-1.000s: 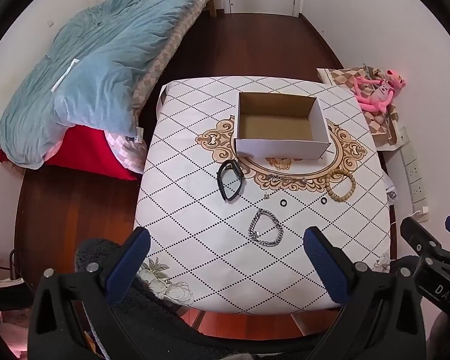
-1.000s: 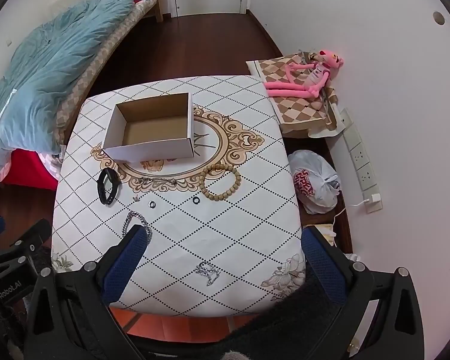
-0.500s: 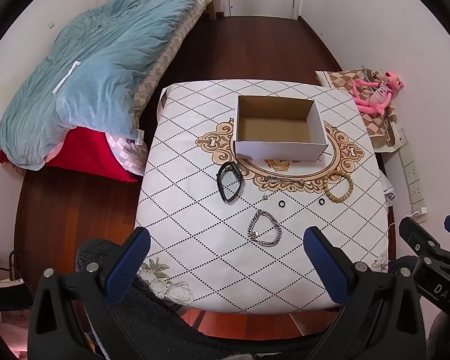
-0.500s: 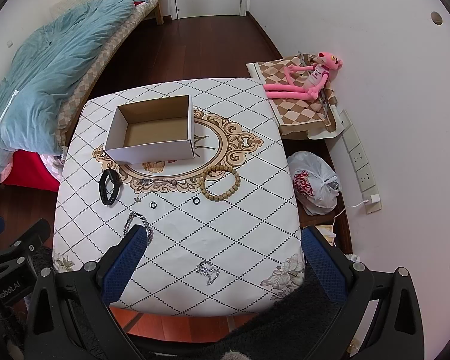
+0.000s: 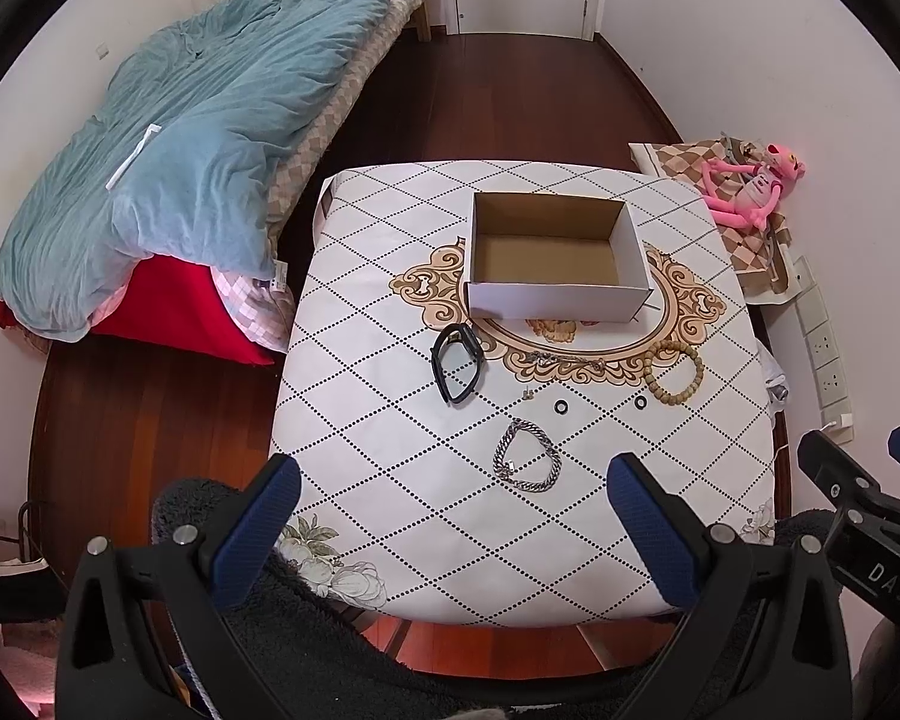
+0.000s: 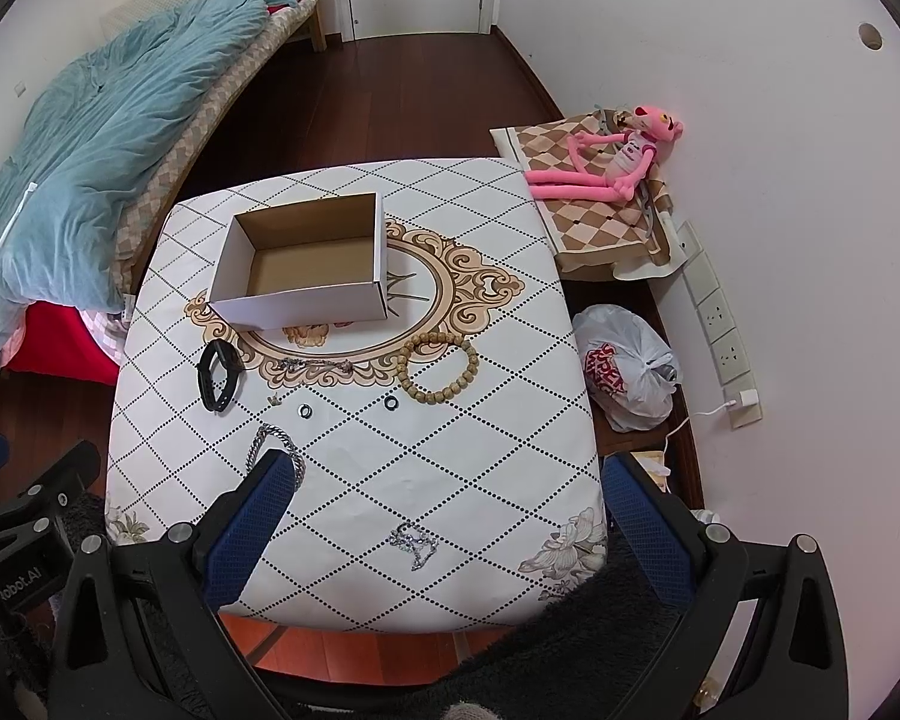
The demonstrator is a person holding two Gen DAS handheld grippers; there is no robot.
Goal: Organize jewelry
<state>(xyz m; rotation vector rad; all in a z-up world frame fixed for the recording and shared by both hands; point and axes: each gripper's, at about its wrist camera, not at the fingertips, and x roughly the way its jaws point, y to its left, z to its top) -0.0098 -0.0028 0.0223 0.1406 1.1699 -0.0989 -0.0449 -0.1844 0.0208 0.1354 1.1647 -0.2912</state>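
Silver chain bracelet (image 6: 268,443) half hidden behind right gripper (image 6: 438,501) finger.

Silver chain bracelet (image 6: 276,450) partly behind right tongs' finger (image 6: 252,531)

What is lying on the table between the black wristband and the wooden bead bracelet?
In the right wrist view, a thin chain lies on the table's ornament between the black wristband and the wooden bead bracelet.

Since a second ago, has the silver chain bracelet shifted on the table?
No. The silver chain bracelet lies in the same spot, just nearer than the two small black rings and in front of the cardboard box; only the camera view drifted slightly.
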